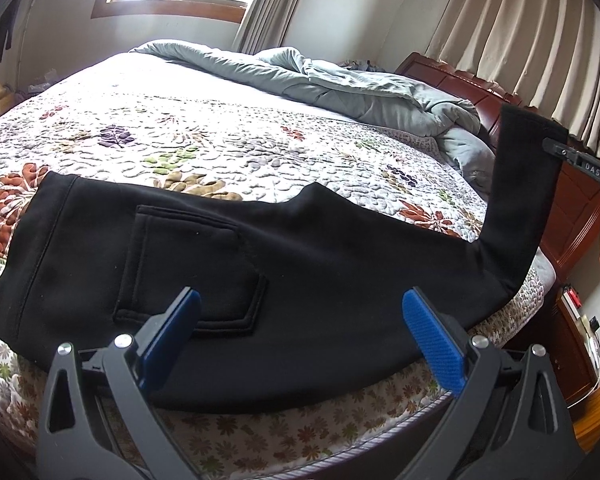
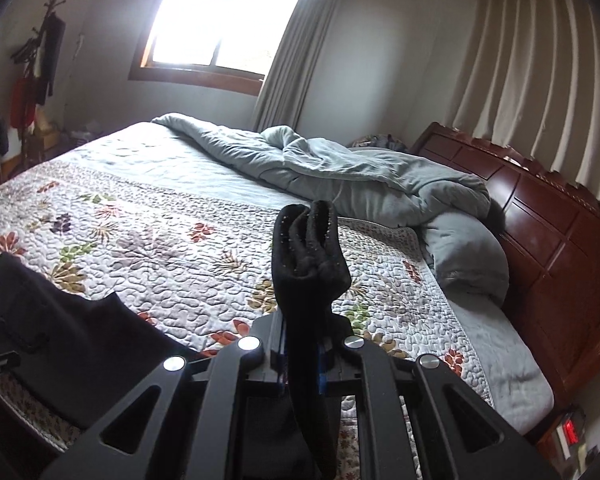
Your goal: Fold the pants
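Note:
Black pants (image 1: pixel 228 264) lie across the near edge of the bed, waistband at the left, back pocket facing up. My left gripper (image 1: pixel 300 312) is open just above the seat of the pants, blue pads wide apart, holding nothing. My right gripper (image 2: pixel 302 344) is shut on the leg cuffs (image 2: pixel 306 240), which stick up bunched between its jaws. In the left wrist view the leg end (image 1: pixel 528 184) is lifted upright at the right, held by the right gripper (image 1: pixel 580 164). The pants body also shows in the right wrist view (image 2: pixel 60 328) at the lower left.
The bed has a floral quilted cover (image 1: pixel 204 128). A rumpled grey duvet (image 1: pixel 340 80) lies at the far side by the wooden headboard (image 2: pixel 552 240). A nightstand (image 1: pixel 576 320) stands at the right. Window and curtains behind.

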Available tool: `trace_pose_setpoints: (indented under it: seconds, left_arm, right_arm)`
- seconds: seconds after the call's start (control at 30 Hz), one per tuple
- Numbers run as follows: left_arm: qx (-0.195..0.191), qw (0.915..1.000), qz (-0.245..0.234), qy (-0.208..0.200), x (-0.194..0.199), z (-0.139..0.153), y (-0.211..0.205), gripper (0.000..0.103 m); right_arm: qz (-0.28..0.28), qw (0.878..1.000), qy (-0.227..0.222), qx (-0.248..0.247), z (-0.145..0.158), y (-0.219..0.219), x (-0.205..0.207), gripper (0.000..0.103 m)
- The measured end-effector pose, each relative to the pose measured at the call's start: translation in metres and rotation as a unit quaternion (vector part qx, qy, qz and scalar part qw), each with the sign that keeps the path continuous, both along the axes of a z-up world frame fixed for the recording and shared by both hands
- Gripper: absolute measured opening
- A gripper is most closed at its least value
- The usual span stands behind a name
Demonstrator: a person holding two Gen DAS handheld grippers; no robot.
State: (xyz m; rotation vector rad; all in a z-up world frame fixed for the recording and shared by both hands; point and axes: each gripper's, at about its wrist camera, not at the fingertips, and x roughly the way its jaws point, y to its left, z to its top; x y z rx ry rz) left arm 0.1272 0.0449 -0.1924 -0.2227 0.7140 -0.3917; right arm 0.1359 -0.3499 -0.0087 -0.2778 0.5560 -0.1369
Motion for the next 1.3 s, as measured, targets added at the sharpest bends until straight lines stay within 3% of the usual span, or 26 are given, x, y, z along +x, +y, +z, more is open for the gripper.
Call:
trace_pose_setpoints:
  seconds: [0.8, 1.13, 1.3]
  left_arm:
    - [-0.013, 0.9998, -0.008, 0.009, 0.002, -0.002, 0.005, 0.100]
    - [-0.017, 0.9998, -0.005, 0.011, 0.003, -0.004, 0.007, 0.100]
    - [-0.018, 0.9997, -0.005, 0.013, 0.004, -0.004, 0.008, 0.100]
  right_arm:
    - [0.075, 0.992, 0.051, -0.090, -0.052, 0.101, 0.014, 0.010]
    - [0.111, 0.980, 0.069, -0.153, -0.089, 0.136, 0.012, 0.010]
    - [0.121, 0.976, 0.080, -0.160, -0.102, 0.144, 0.012, 0.010]
